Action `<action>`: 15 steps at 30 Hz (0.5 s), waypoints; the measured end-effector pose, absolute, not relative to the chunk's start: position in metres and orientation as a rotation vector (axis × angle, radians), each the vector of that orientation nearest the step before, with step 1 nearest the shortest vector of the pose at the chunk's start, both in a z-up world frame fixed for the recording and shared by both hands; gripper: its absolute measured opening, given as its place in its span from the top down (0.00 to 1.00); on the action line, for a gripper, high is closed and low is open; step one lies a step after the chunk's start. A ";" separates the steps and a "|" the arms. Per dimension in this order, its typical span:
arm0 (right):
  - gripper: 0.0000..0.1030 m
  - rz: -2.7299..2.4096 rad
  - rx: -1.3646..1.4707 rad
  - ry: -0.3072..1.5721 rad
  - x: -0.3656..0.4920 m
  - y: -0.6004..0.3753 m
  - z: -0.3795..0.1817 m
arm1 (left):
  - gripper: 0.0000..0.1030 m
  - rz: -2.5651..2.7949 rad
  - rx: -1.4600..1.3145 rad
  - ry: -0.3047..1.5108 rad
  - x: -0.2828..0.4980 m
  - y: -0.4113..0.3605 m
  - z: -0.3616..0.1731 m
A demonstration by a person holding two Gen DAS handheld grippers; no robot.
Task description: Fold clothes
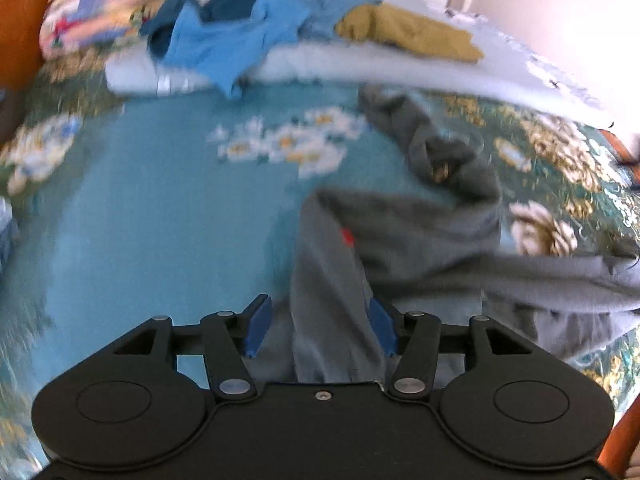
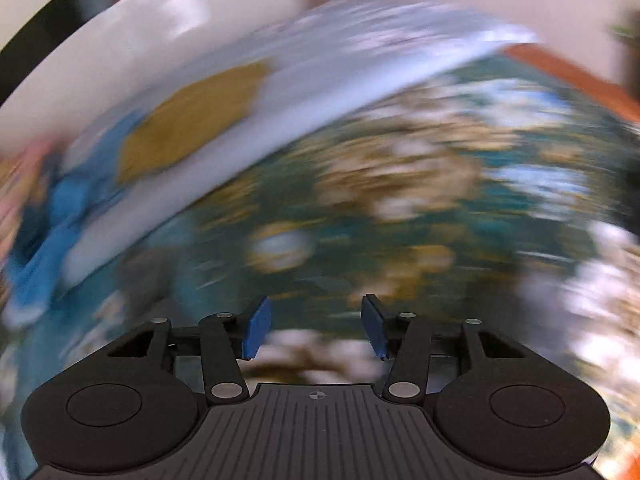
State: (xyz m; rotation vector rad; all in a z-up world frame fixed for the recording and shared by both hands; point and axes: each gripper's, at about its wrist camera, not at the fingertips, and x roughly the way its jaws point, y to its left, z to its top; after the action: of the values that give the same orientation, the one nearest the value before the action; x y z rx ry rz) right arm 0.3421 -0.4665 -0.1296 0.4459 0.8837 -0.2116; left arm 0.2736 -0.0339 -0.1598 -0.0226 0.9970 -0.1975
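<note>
Bed: teal floral bedspread [image 1: 160, 208]; white pad [image 1: 320, 64] at the far side.
Grey garment [image 1: 420, 240]: crumpled, near right on the bedspread.
Far pile: blue clothes [image 1: 240, 36], mustard garment [image 1: 408, 32].
Left gripper [image 1: 318, 326]: spread, a grey fold lying between its pads.
Right gripper [image 2: 316, 326]: spread, empty, over blurred bedspread.

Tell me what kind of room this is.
Most likely a bedroom. A bed covered by a teal floral bedspread fills the view, a white folded duvet lies across it, and loose clothes lie about, such as a grey garment and a blue shirt.
</note>
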 end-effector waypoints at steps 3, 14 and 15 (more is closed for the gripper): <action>0.54 -0.071 0.425 0.955 0.395 -0.425 -0.152 | 0.49 -0.148 0.002 1.026 0.262 -0.048 -0.170; 0.54 0.192 0.379 1.136 0.523 -0.330 -0.218 | 0.49 0.098 0.044 1.099 0.262 -0.093 -0.200; 0.54 0.202 0.371 1.141 0.526 -0.325 -0.222 | 0.49 0.113 0.048 1.101 0.262 -0.095 -0.201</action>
State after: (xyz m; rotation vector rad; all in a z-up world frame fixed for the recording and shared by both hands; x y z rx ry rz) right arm 0.5261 -0.3252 -0.2223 0.3712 1.1408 0.2024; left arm 0.2622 -0.0949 -0.2005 0.0476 1.1011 0.1132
